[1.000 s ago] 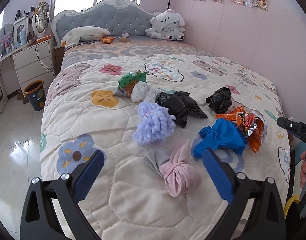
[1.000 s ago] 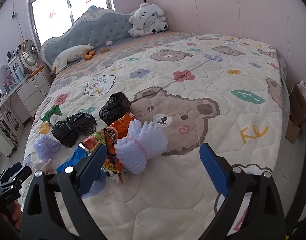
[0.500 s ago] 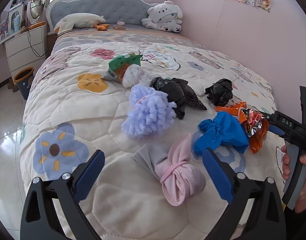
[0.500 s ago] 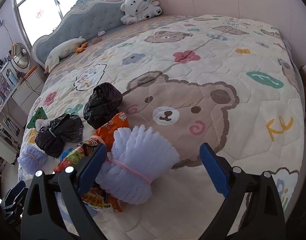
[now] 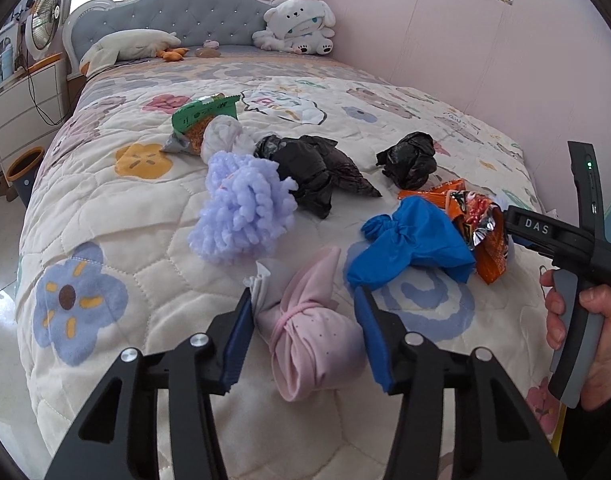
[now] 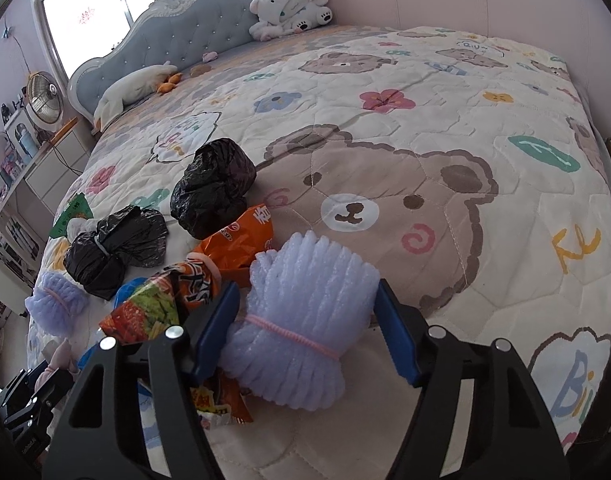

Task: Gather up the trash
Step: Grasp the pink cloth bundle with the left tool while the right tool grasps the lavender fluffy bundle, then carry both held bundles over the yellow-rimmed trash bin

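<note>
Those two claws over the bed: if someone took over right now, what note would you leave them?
Left claw: open around the pink bundle, not yet squeezing.
Right claw: open around the pale purple foam bundle, not clamped either.
Still on the quilt: two black bags, blue bundle, orange snack wrappers, fluffy purple bundle, green packet.
Done: nothing collected that I can see.
Left: grip, lift, then collect the rest.

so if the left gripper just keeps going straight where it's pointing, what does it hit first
The pink tied bundle, already between the left gripper's open jaws. Beyond it, likely the blue bundle, though depth is unclear.
</note>
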Action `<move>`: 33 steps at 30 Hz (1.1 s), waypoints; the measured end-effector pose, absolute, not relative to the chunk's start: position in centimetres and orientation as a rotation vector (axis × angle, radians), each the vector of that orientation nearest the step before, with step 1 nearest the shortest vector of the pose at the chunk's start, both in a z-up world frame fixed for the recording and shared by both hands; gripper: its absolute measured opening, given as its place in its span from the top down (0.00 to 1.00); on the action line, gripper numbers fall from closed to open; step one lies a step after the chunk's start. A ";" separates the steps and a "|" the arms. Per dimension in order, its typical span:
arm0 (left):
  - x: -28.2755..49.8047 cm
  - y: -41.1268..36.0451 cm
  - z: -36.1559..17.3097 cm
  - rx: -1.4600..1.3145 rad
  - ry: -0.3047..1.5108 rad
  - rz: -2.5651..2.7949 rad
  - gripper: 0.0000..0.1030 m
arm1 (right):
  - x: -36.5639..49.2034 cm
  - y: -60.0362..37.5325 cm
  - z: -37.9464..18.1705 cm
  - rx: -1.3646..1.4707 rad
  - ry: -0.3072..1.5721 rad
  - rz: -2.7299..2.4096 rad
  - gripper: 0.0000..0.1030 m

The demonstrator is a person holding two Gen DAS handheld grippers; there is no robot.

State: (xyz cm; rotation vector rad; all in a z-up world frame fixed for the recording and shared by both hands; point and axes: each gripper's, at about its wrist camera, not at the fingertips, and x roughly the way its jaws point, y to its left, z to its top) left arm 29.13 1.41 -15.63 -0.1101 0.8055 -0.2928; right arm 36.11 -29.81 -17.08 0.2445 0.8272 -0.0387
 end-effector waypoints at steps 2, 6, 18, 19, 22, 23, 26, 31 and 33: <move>29.0 1.6 -15.4 -0.121 0.795 -0.296 0.58 | 35.9 -29.6 -16.7 0.228 0.813 -0.045 0.44; 28.7 1.9 -15.0 -0.143 0.785 -0.306 0.59 | 35.4 -29.2 -15.6 0.191 0.789 -0.048 0.50; 26.6 2.5 -12.5 -0.158 0.736 -0.314 0.60 | 32.0 -30.5 -10.9 0.217 0.706 -0.019 0.52; 26.4 2.6 -12.3 -0.162 0.732 -0.313 0.60 | 31.6 -30.7 -10.5 0.227 0.702 -0.013 0.52; 25.8 2.7 -11.4 -0.165 0.715 -0.310 0.60 | 30.4 -31.1 -9.0 0.251 0.682 0.008 0.52; 25.5 2.7 -11.1 -0.165 0.708 -0.311 0.60 | 30.0 -31.2 -8.5 0.254 0.672 0.014 0.52; 24.9 2.6 -10.2 -0.162 0.690 -0.310 0.60 | 28.7 -31.4 -7.0 0.259 0.643 0.031 0.52; 23.5 2.5 -8.6 -0.156 0.663 -0.315 0.60 | 26.2 -31.6 -4.5 0.269 0.600 0.060 0.52; 23.0 2.4 -8.0 -0.162 0.656 -0.315 0.60 | 25.1 -31.6 -3.6 0.265 0.580 0.070 0.52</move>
